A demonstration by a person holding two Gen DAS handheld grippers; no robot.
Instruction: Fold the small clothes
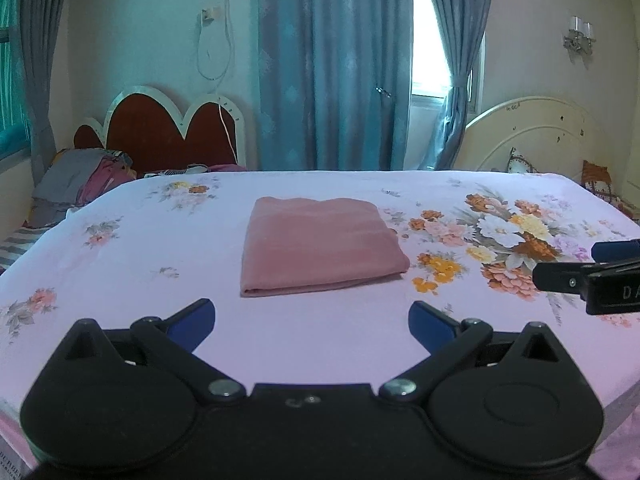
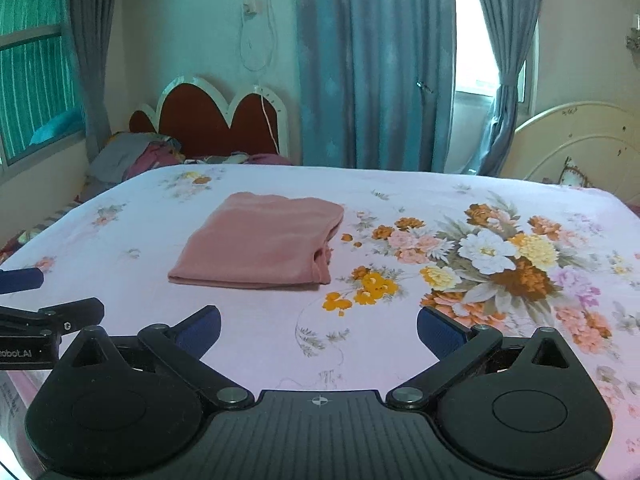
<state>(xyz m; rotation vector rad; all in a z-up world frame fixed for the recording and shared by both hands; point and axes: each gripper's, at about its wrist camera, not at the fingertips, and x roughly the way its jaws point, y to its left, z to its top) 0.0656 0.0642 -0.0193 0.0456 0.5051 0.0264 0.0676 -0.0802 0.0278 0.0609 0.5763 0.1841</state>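
Note:
A pink garment [image 1: 320, 246] lies folded into a flat rectangle on the floral sheet of the bed [image 1: 160, 240]; in the right wrist view the same pink garment [image 2: 260, 244] sits left of centre. My left gripper [image 1: 312, 318] is open, its blue pads spread wide, held back from the garment's near edge with nothing between them. My right gripper [image 2: 318, 330] is open too and empty, short of the garment and to its right. The right gripper's fingers [image 1: 592, 268] poke in at the left view's right edge; the left gripper's fingers [image 2: 48, 300] show at the right view's left edge.
A big flower print [image 2: 500, 264] covers the sheet's right half. A heap of clothes [image 1: 80, 184] lies by the red headboard [image 1: 168, 132] at the far left. Blue curtains [image 1: 332, 64] hang behind the bed, and a cream headboard [image 1: 532, 136] stands at the far right.

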